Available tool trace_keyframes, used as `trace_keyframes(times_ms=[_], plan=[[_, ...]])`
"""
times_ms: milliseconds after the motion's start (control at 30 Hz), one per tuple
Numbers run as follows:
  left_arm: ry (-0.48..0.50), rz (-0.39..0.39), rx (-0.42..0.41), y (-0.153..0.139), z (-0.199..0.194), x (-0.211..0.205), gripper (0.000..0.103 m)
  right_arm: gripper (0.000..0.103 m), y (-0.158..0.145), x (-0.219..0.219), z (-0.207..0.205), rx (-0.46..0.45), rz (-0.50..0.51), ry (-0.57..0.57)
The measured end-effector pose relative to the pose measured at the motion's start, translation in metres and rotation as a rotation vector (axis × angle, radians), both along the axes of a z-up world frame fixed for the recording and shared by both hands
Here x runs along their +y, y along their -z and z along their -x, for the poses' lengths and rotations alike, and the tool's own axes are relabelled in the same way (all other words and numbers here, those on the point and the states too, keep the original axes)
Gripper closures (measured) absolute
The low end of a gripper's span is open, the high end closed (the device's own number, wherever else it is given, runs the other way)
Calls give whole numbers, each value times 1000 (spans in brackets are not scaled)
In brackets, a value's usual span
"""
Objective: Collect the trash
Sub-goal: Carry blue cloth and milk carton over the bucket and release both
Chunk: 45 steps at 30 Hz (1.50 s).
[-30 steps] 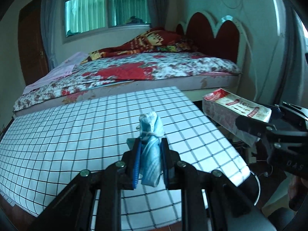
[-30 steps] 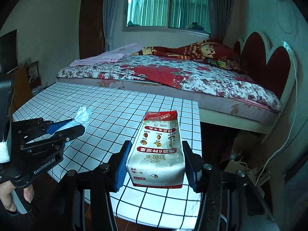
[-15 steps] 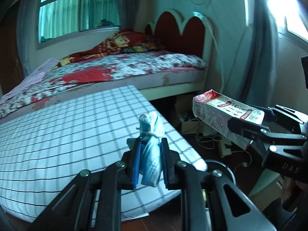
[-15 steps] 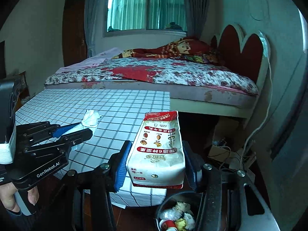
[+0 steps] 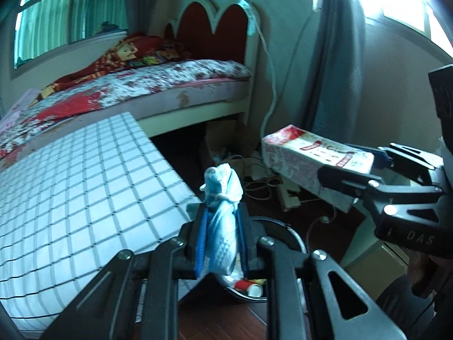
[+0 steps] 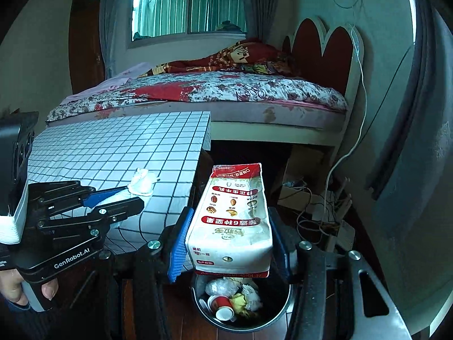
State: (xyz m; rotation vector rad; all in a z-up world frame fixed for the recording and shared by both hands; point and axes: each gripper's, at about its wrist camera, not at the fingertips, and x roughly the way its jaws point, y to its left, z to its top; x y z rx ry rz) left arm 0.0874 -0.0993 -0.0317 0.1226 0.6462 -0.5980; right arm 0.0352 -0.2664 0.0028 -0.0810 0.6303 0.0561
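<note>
While angled downward, both hand-held grippers (image 5: 221, 238) (image 6: 229, 238) grip trash

the bin (image 6: 279, 316) stands on the floor just off the counter (image 6: 119, 153) corner, trash inside. the carton (image 6: 235, 221) hangs above it. the bed (image 6: 226, 93) lies behind the counter's far edge.
</note>
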Motion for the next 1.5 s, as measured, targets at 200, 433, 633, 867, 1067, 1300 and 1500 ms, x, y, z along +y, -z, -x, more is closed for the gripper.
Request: trace_keyframes(times_ms=[200, 433, 633, 867, 1067, 1300, 1500], plan=[[31, 16, 22, 15, 3, -20, 83, 50, 19, -18, 10, 19, -18, 20], [70, -3, 58, 36, 6, -41, 83, 50, 44, -39, 14, 67, -39, 32], [84, -6, 99, 60, 7, -55, 83, 50, 70, -51, 12, 124, -44, 11], [85, -26, 162, 85, -3, -66, 83, 50, 103, -66, 3, 190, -52, 2], [97, -44, 208, 106, -10, -77, 82, 50, 129, -71, -11, 246, -49, -17], [110, -44, 258, 128, -21, -84, 82, 50, 150, -78, -28, 276, -36, -29], [118, -30, 278, 139, -30, -88, 79, 49, 171, -82, -47, 334, -45, -52]])
